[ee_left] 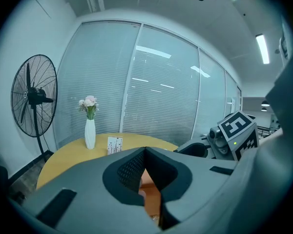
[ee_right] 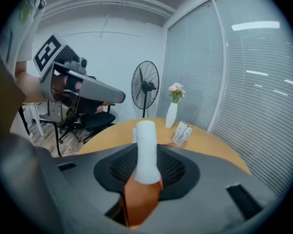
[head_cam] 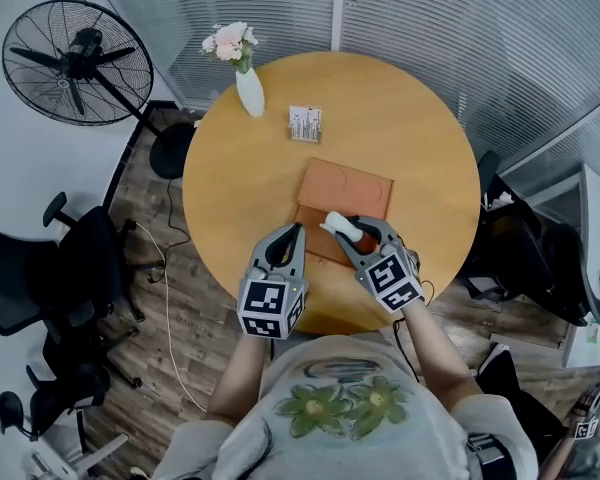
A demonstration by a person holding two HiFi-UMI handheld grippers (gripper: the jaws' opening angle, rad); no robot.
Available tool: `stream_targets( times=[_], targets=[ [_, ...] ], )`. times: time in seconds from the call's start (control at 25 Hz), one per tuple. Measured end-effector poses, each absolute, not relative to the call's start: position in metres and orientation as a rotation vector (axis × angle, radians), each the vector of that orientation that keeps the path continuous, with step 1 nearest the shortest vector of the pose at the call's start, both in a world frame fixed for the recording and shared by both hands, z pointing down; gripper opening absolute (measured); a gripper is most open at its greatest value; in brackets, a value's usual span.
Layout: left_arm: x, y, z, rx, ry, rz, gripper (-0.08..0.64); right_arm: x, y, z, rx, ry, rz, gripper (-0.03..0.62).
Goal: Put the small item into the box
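A flat orange-brown box (head_cam: 348, 190) lies in the middle of the round wooden table (head_cam: 410, 118). My right gripper (head_cam: 356, 230) hovers over the box's near edge, shut on a small bottle (head_cam: 341, 230) with an orange body and a white cap. In the right gripper view the bottle (ee_right: 146, 150) stands up between the jaws, cap pointing outward. My left gripper (head_cam: 296, 232) is just left of the box near the table's front edge, its jaws closed together with nothing in them. In the left gripper view a strip of the box (ee_left: 150, 182) shows below the closed tips.
A white vase with pink flowers (head_cam: 247, 83) and a small card stand (head_cam: 305, 123) sit at the table's far left. A standing fan (head_cam: 75, 63) and black office chairs (head_cam: 40, 278) are on the floor to the left. Another chair (head_cam: 525, 258) is at the right.
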State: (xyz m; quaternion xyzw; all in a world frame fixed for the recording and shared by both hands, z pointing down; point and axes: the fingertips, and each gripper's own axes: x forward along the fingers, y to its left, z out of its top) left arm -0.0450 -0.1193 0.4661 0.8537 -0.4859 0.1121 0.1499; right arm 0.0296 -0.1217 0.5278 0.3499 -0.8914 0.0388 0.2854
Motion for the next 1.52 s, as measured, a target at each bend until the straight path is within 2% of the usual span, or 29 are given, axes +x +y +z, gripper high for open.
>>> stream_targets(
  times=[1.52],
  targets=[
    [-0.049,-0.125,0.49,2.398,-1.396,0.404,0.002,0.025,-0.139,0.617,0.776,-2.263,0.198,0.132]
  ],
)
